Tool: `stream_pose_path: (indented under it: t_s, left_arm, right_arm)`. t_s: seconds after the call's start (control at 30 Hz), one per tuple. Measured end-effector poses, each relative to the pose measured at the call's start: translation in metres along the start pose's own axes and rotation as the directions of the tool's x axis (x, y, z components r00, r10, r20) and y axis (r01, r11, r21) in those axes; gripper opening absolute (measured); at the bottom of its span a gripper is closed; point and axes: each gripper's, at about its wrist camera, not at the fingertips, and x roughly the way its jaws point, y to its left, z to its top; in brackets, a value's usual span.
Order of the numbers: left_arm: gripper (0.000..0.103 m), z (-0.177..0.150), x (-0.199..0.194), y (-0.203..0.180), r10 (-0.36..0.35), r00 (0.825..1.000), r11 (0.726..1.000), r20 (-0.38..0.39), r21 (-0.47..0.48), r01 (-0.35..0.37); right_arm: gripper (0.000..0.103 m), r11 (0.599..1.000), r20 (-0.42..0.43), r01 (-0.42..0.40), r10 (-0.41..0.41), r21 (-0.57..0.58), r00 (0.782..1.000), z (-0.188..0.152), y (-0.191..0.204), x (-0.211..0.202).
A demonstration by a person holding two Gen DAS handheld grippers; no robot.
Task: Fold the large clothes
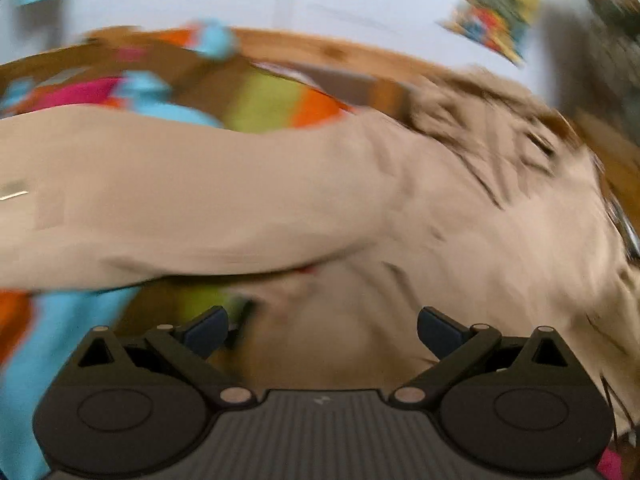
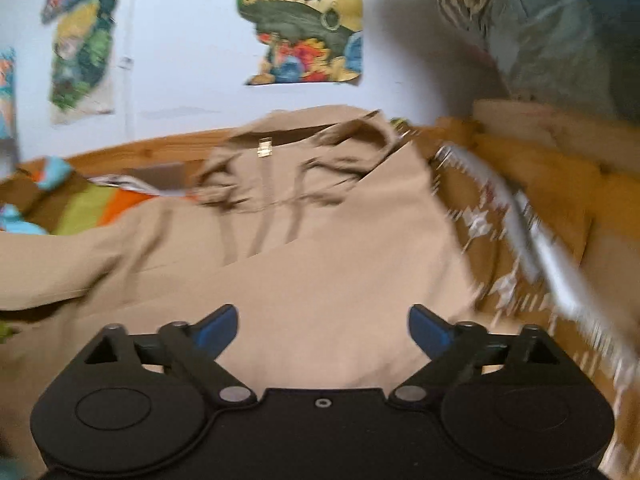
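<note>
A large beige hoodie [image 2: 340,248] lies spread on a bed, its hood [image 2: 320,136] and dark drawstrings toward the wall. In the left wrist view one beige sleeve [image 1: 180,196] stretches across from the left over the hoodie's body [image 1: 500,240]. My left gripper [image 1: 322,330] hovers open just above the beige cloth, nothing between its fingers. My right gripper [image 2: 323,330] is open too, above the hoodie's lower body. Both views are blurred by motion.
Under the hoodie is a striped bedcover [image 1: 272,100] in blue, green, orange and pink. A wooden bed frame [image 2: 160,148] runs along a pale wall with colourful posters [image 2: 304,20]. A brown patterned blanket [image 2: 520,220] and a grey-green cushion [image 2: 560,32] lie to the right.
</note>
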Motion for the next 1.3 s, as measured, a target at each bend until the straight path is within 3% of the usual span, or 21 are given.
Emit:
stream_pose_path:
  t_s: [0.13, 0.23, 0.43, 0.53, 0.57, 0.6, 0.73, 0.93, 1.03, 1.13, 1.2, 1.27, 1.3]
  left_arm:
    - [0.102, 0.002, -0.038, 0.049, 0.160, 0.985, 0.972, 0.070, -0.182, -0.145]
    - [0.102, 0.010, -0.044, 0.081, 0.289, 0.955, 0.908, 0.061, -0.332, -0.254]
    - [0.078, 0.018, -0.041, 0.123, 0.400, 0.916, 0.741, 0.020, -0.596, -0.310]
    - [0.055, 0.018, -0.041, 0.122, 0.435, 0.900, 0.702, 0.024, -0.635, -0.322]
    - [0.040, 0.018, -0.043, 0.120, 0.440, 0.898, 0.701, 0.029, -0.636, -0.323]
    - [0.027, 0.020, -0.044, 0.117, 0.439, 0.898, 0.705, 0.036, -0.633, -0.319]
    - [0.019, 0.020, -0.053, 0.109, 0.423, 0.902, 0.730, 0.090, -0.623, -0.280]
    - [0.011, 0.036, -0.081, 0.065, 0.396, 0.881, 0.863, 0.258, -0.432, -0.261]
    - [0.009, 0.051, -0.088, 0.045, 0.366, 0.876, 0.905, 0.314, -0.341, -0.255]
    - [0.005, 0.085, -0.093, 0.019, 0.252, 0.888, 0.959, 0.385, -0.225, -0.174]
    - [0.004, 0.109, -0.105, -0.012, 0.144, 0.880, 0.989, 0.452, -0.085, -0.118]
    - [0.004, 0.133, -0.115, -0.048, 0.002, 0.864, 0.996, 0.504, 0.076, -0.046]
    - [0.003, 0.145, -0.121, -0.069, -0.082, 0.854, 0.986, 0.515, 0.165, -0.005]
  right_arm:
    - [0.099, 0.994, -0.077, -0.103, 0.106, 0.042, 0.991, -0.014, 0.022, -0.008]
    - [0.100, 0.987, -0.073, -0.158, 0.160, 0.038, 0.984, -0.014, 0.038, -0.008]
    - [0.101, 0.980, -0.108, -0.196, 0.197, 0.019, 0.974, -0.025, 0.054, -0.009]
    - [0.101, 0.979, -0.110, -0.203, 0.202, 0.009, 0.973, -0.026, 0.056, -0.009]
    - [0.101, 0.979, -0.106, -0.202, 0.202, 0.002, 0.974, -0.025, 0.057, -0.009]
    - [0.101, 0.979, -0.101, -0.202, 0.201, -0.004, 0.974, -0.025, 0.057, -0.009]
    - [0.101, 0.980, -0.096, -0.198, 0.198, 0.008, 0.976, -0.023, 0.054, -0.009]
    - [0.101, 0.981, -0.082, -0.195, 0.196, 0.020, 0.977, -0.019, 0.050, -0.013]
    - [0.101, 0.982, -0.082, -0.191, 0.190, 0.004, 0.978, -0.017, 0.052, -0.016]
    - [0.100, 0.985, -0.077, -0.174, 0.173, -0.006, 0.982, -0.014, 0.050, -0.017]
    - [0.101, 0.988, -0.056, -0.154, 0.153, -0.004, 0.987, -0.011, 0.045, -0.019]
    - [0.100, 0.992, -0.029, -0.123, 0.123, 0.003, 0.992, -0.007, 0.038, -0.020]
    - [0.100, 0.996, -0.009, -0.093, 0.093, 0.010, 0.996, -0.005, 0.033, -0.020]
